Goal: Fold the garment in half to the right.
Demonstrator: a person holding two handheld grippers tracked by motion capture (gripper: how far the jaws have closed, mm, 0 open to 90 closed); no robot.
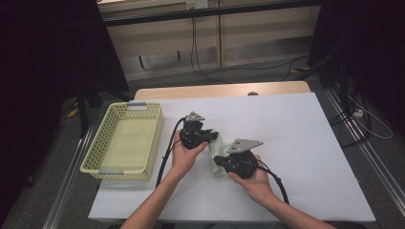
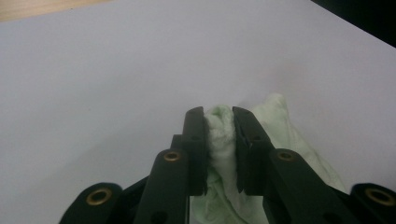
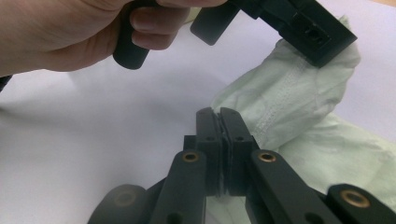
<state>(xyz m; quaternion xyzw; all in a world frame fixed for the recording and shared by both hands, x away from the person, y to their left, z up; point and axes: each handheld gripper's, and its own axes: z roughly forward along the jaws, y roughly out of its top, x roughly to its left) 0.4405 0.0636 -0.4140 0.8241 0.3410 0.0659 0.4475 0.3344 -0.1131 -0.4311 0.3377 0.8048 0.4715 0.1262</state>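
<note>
A pale green cloth lies crumpled at the middle of the white table, stretched between my two grippers. My left gripper is shut on a thick fold of the cloth, which bulges up between the jaws. My right gripper has its jaws almost together, pinching a thin edge of the cloth near the table. The right gripper view has its own tips in front, and farther off the hand holding the left gripper above the cloth's raised end.
A pale yellow perforated basket stands at the table's left side, with nothing in it. Black cables trail from both grippers towards the near edge. The table's wooden strip runs along its far edge, with floor cables beyond.
</note>
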